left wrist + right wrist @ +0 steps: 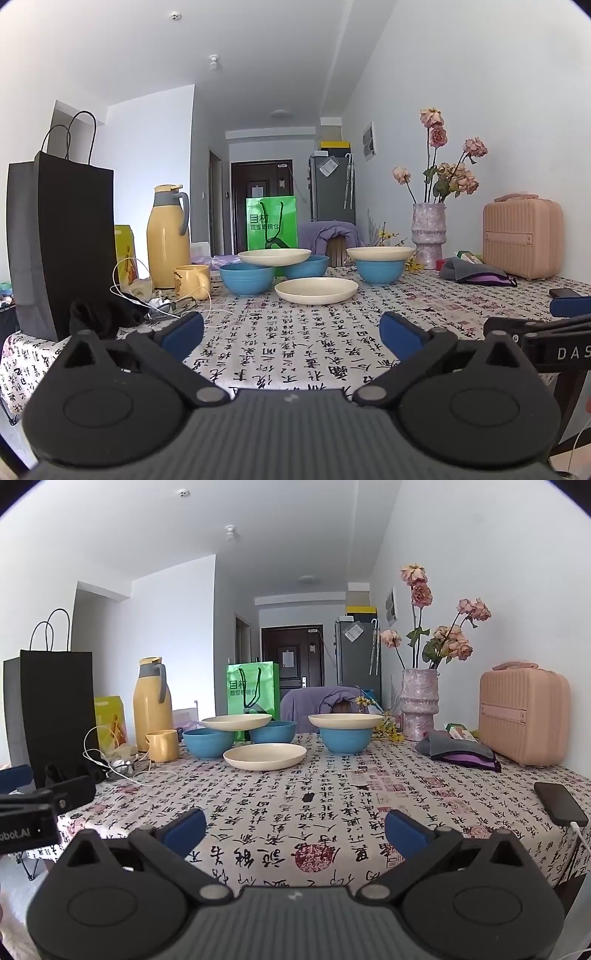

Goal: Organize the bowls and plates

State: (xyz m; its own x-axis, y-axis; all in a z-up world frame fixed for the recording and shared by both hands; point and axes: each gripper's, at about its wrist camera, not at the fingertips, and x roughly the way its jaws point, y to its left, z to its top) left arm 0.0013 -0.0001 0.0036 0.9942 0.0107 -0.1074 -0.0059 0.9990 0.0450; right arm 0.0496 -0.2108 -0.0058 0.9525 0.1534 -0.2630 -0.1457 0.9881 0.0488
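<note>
My left gripper [291, 332] hangs over the near edge of the table [314, 332], fingers spread wide and holding nothing. My right gripper [295, 830] sits beside it, spread the same and just as bare. Far across the tablecloth, one cream plate [316, 290] lies flat. Behind it two blue bowls [246, 278] carry a second cream plate [274, 256] bridging their rims. To the right, a third blue bowl [380, 271] holds another cream plate [380, 253] on top.
</note>
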